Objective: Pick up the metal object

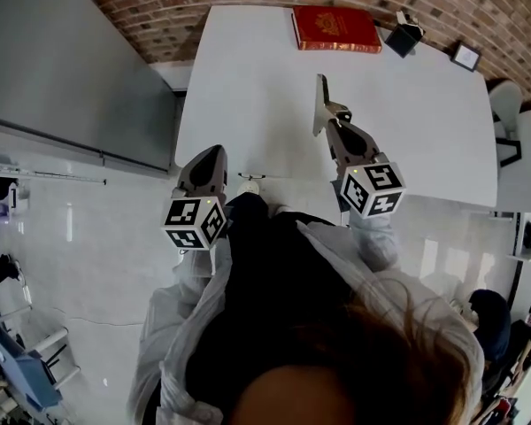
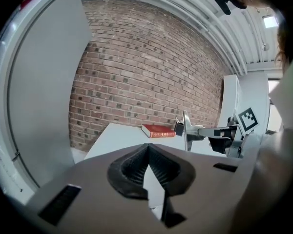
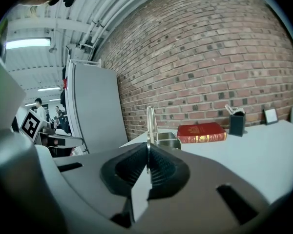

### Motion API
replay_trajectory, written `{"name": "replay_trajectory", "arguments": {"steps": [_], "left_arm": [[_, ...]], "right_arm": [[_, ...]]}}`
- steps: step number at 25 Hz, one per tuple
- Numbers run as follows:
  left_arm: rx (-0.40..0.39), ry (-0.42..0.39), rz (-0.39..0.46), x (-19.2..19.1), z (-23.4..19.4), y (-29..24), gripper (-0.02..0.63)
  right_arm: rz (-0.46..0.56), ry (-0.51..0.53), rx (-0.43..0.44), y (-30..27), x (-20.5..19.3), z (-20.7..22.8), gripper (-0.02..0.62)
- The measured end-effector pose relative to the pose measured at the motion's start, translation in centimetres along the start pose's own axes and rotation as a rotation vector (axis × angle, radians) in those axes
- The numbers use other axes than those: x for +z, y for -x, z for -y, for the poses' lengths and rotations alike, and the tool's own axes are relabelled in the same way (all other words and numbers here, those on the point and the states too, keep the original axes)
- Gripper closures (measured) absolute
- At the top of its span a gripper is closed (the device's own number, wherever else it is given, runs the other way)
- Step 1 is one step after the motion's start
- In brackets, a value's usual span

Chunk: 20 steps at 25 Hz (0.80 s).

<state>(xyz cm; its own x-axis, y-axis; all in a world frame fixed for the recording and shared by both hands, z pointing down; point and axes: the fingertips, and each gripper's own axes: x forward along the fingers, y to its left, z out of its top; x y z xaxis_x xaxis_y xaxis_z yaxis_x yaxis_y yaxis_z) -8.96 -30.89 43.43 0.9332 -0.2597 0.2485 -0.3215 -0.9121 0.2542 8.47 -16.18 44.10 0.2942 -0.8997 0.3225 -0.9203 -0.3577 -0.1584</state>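
Note:
My right gripper (image 1: 330, 116) is shut on the metal object (image 1: 320, 103), a thin bent steel plate held on edge over the white table (image 1: 425, 122). In the right gripper view the plate (image 3: 150, 122) rises straight up from between the closed jaws of the right gripper (image 3: 147, 149), its folded foot pointing away from me. The left gripper view shows the same plate (image 2: 185, 129) off to the right. My left gripper (image 1: 211, 155) hovers at the table's near edge, its jaws together with nothing between them; in its own view the left gripper (image 2: 148, 148) is also closed and bare.
A red book (image 1: 334, 27) lies at the table's far edge by the brick wall. A black pen holder (image 1: 404, 35) and a small picture frame (image 1: 465, 56) stand to its right. A grey panel (image 1: 62, 60) stands at the left, a chair (image 1: 506, 104) at the right.

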Motion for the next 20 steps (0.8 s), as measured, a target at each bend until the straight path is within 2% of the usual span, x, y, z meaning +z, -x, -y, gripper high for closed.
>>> {"name": "replay_trajectory", "arguments": {"steps": [6, 20], "left_arm": [[0.025, 0.013, -0.018, -0.91, 0.08, 0.05, 0.589], [0.03, 0.009, -0.017, -1.08, 0.24, 0.3, 0.589]], "right_arm": [[-0.005, -0.003, 0.023, -0.23, -0.03, -0.49, 0.584], [0.0, 0.004, 0.03, -0.37, 0.23, -0.99, 0.584]]}}
